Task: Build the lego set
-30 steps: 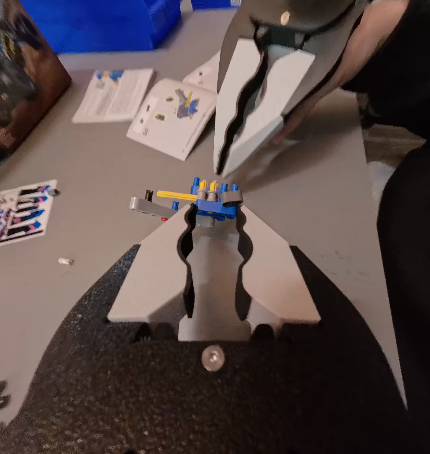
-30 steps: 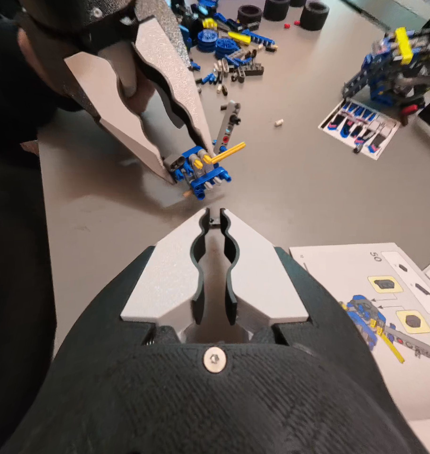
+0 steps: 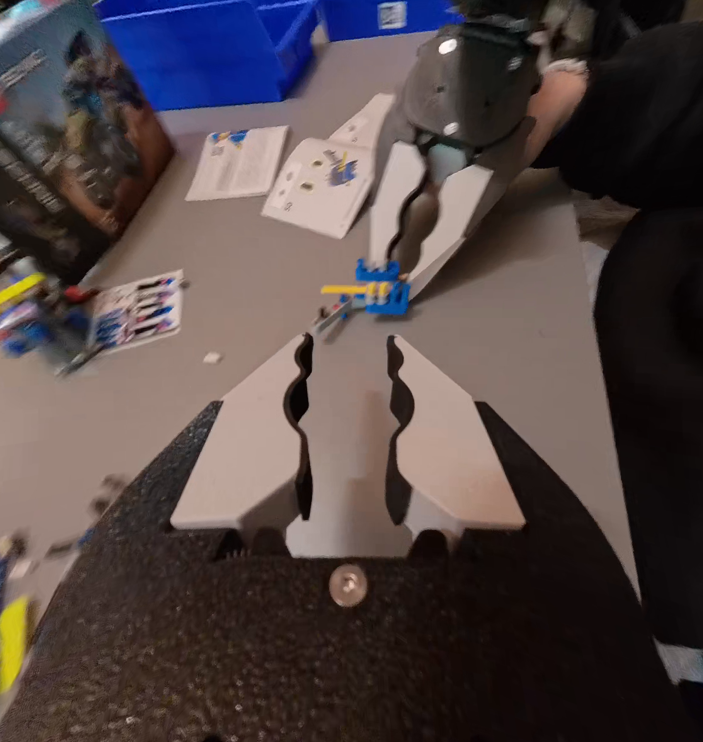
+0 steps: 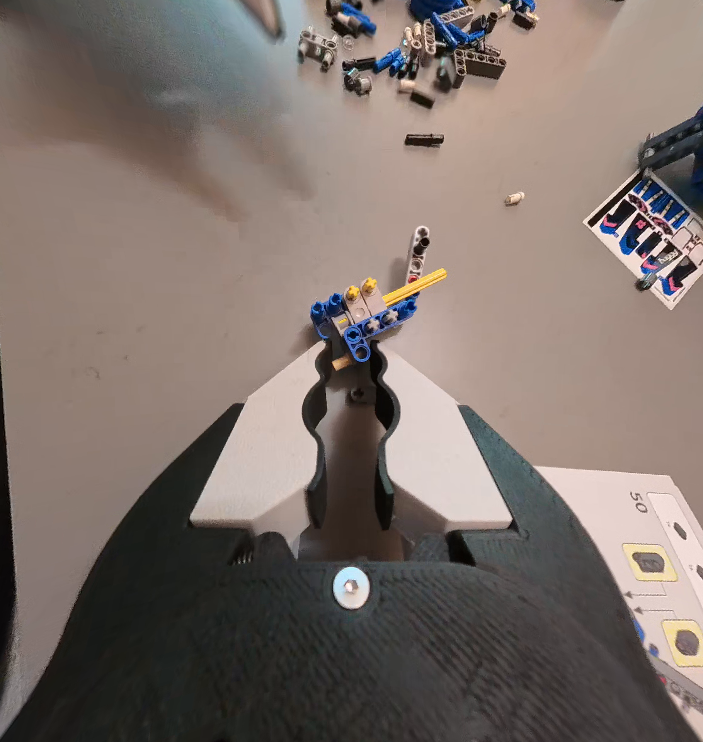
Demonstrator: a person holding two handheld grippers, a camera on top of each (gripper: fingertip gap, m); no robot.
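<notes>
Your right gripper (image 4: 351,353) clamps the small blue, grey and yellow lego assembly (image 4: 361,317).

It rests on the grey tabletop (image 4: 181,305); your left gripper (image 3: 349,341) hangs near it, fingers spread and empty.

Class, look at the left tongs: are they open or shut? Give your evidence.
Open. In the left wrist view the left tongs show a wide gap with bare grey table between the tips, and they hold nothing.
</notes>
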